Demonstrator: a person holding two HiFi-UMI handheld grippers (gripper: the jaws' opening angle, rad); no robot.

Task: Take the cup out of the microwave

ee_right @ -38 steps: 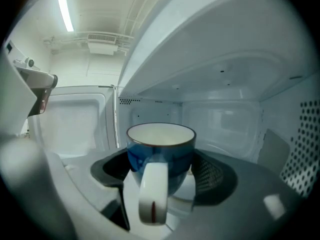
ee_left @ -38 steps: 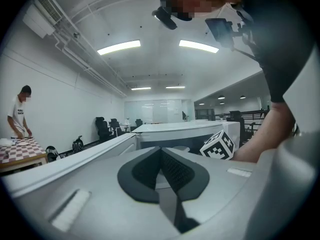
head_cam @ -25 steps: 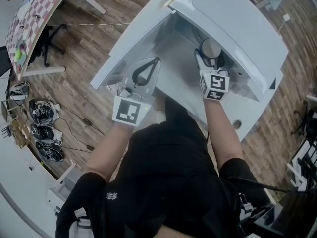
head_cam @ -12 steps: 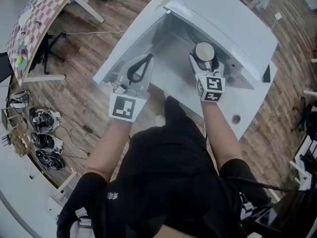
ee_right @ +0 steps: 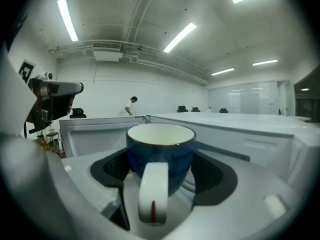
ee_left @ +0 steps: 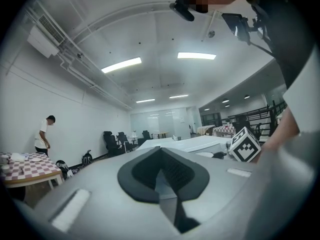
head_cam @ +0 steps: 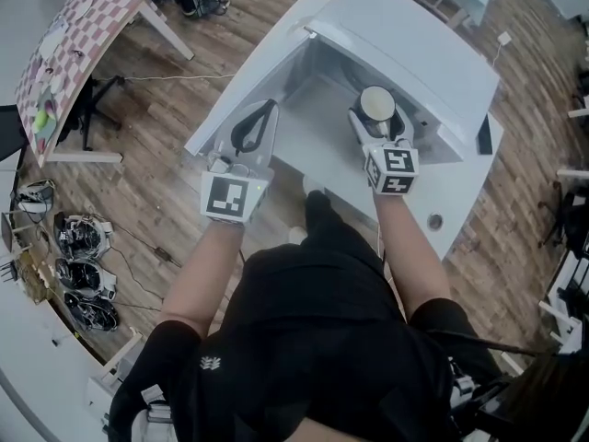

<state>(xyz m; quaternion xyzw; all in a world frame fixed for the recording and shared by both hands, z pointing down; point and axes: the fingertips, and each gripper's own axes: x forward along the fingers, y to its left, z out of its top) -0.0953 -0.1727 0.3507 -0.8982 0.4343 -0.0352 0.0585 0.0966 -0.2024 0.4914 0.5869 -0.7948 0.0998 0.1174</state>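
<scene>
Since a second ago the cup (head_cam: 377,102) has slid toward 6 o'clock, out from under the microwave's (head_cam: 414,35) top edge, so its whole rim now shows in the head view.

My right gripper (head_cam: 377,125) is clamped across the cup's blue body, with the white handle (ee_right: 152,194) pointing straight back at the gripper's camera. The cup sits upright at the mouth of the microwave. At its 9 o'clock my left gripper (head_cam: 250,134) hangs over the open door (head_cam: 241,70), jaws pressed together on nothing.

I judge the cup to be glazed ceramic: stiff, fairly heavy for its size, slick under the pads and apt to chip if it clips the frame. Holding it low on the body, as now, looks steadier than taking the handle, provided the squeeze stays firm and level.

What I cannot see:
- The cup's base, or whether it rests on the microwave floor or is lifted.
- Where the pads meet the glaze, which the cup's own bulk hides.
- The bottom of the cream inside, so I cannot rule out a little liquid.
</scene>
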